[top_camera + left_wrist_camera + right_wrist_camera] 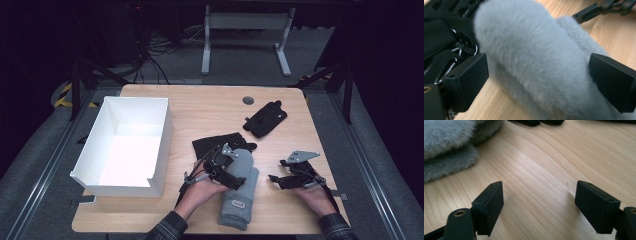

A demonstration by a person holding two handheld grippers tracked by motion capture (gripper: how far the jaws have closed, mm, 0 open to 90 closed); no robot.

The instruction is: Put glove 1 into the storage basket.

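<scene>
Two claws released, grey fleece mitten pair between jobs.
L claw (239,176) has jaws spread wide w/ the grey mitten (536,62) lying between them on the desk (541,170), pads not pressing. R claw (276,178) is spread too, nothing in it, mitten off to its left. To regrip well: centre the fleece between L pads, squeeze through the full bulk, keep clear of the black glove (215,142) behind it.

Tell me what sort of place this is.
Probably a lab or recording room: a wooden table on grey carpet with dark surroundings, cables on the floor behind, and a hand-held gripper working over grey gloves.
</scene>
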